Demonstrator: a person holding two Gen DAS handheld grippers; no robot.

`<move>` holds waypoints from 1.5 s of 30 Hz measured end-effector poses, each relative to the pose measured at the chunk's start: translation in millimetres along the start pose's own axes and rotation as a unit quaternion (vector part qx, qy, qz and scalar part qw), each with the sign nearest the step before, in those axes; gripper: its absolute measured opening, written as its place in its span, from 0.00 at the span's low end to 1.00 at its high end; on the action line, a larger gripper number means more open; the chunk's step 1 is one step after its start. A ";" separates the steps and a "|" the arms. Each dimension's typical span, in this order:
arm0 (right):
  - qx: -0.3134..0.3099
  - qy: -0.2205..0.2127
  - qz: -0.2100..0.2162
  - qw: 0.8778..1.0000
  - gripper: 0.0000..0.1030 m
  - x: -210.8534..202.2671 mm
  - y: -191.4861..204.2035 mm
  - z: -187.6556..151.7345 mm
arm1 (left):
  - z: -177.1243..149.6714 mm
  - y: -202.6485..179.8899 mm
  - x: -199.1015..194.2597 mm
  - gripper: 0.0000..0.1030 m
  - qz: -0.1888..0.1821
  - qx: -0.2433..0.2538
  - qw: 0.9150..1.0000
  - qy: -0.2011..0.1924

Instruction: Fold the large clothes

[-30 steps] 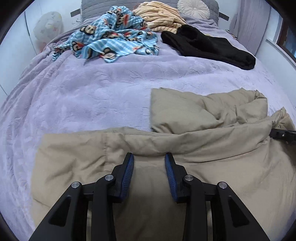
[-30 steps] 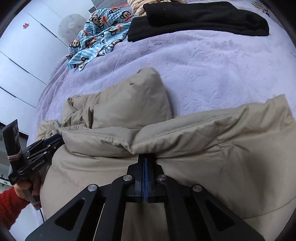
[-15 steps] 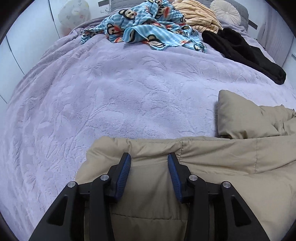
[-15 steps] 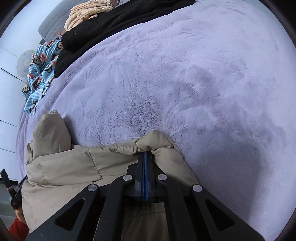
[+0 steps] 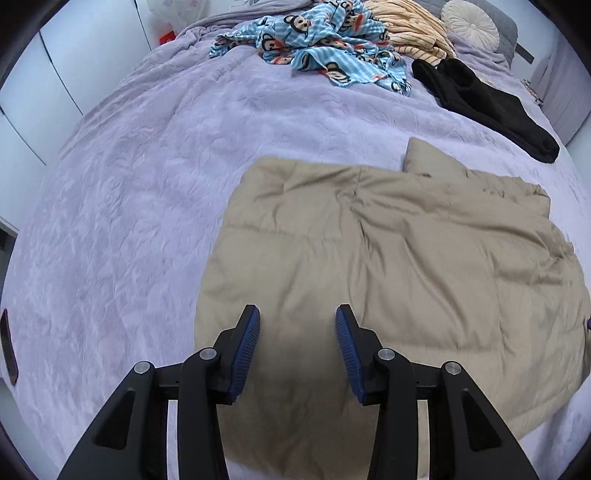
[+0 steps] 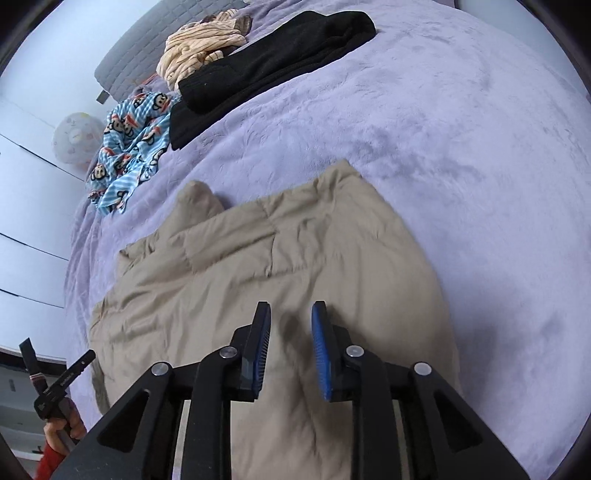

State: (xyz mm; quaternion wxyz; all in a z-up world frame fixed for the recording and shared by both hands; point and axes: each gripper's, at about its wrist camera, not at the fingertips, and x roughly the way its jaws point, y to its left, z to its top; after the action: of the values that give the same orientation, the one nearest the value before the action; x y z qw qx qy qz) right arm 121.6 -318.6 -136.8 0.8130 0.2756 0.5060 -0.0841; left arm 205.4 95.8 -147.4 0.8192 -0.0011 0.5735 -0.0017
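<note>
A large beige padded jacket (image 5: 388, 258) lies folded over and fairly flat on the lilac bed cover (image 5: 147, 192). It also shows in the right wrist view (image 6: 280, 266). My left gripper (image 5: 297, 325) is open and empty, held above the jacket's near left part. My right gripper (image 6: 290, 321) is open and empty, held above the jacket's near right part. A bit of sleeve or hood (image 5: 428, 157) sticks out at the jacket's far edge.
At the far end of the bed lie a blue monkey-print garment (image 5: 317, 48), a striped cream garment (image 5: 410, 33) and a black garment (image 5: 487, 107). A round cushion (image 5: 471, 22) sits by the headboard. White cupboard doors (image 5: 55, 74) stand to the left.
My right gripper has let go of the jacket's edge and opened. Both grippers have drawn back and up. The jacket now lies flat with its top layer folded over.
</note>
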 end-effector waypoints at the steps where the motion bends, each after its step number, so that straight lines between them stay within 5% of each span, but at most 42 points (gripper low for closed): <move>1: 0.004 0.005 0.003 1.000 0.27 -4.6 -0.4 -13.2 | -9.1 -0.3 -2.1 0.44 -0.003 -0.003 1.000 0.007; 7: 0.027 0.026 -0.002 0.999 0.27 -23.4 -4.3 -78.4 | -54.8 -4.4 -8.0 0.45 -0.037 -0.025 0.998 0.051; 9: 0.032 0.030 -0.005 0.999 0.27 -27.6 -4.7 -93.6 | -65.4 -3.0 -12.9 0.92 -0.041 -0.045 0.997 0.054; 10: 0.035 0.032 -0.008 0.999 0.33 -28.9 -4.9 -98.9 | -70.0 -1.7 -17.7 0.95 -0.042 -0.057 0.996 0.048; 13: 0.042 0.032 -0.008 0.999 0.49 -31.4 -6.6 -111.7 | -77.5 -1.6 -26.3 0.95 -0.044 -0.060 0.996 0.042; 19: 0.059 0.036 0.002 0.998 0.50 -25.9 -11.4 -122.1 | -87.1 1.2 -17.9 0.95 -0.012 -0.040 0.998 0.039; 22: 0.066 0.038 0.008 0.997 0.60 -18.7 -14.3 -128.0 | -94.1 1.7 -9.1 1.00 0.014 -0.024 0.999 0.039; 26: 0.067 0.034 0.023 0.997 0.77 -10.1 -16.2 -134.0 | -100.2 4.6 0.0 1.00 0.002 -0.025 0.999 0.040; 32: 0.104 0.031 0.051 0.993 0.81 -0.9 -24.2 -140.0 | -103.0 9.6 3.4 1.00 -0.006 -0.033 0.999 0.032; 36: 0.134 0.021 0.067 0.989 1.00 2.0 -30.7 -141.2 | -104.9 15.4 1.6 1.00 -0.031 -0.044 0.998 0.036; 45: 0.181 0.032 0.123 0.975 1.00 11.7 -39.5 -136.0 | -118.8 65.5 -3.0 1.00 -0.142 -0.135 0.979 0.049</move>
State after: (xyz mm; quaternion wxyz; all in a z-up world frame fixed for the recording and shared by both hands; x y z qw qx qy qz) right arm 5.1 -277.4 -207.0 0.7371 0.4809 0.4704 -0.0646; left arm 92.8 161.3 -185.4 0.7741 -0.1927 0.6017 -0.0407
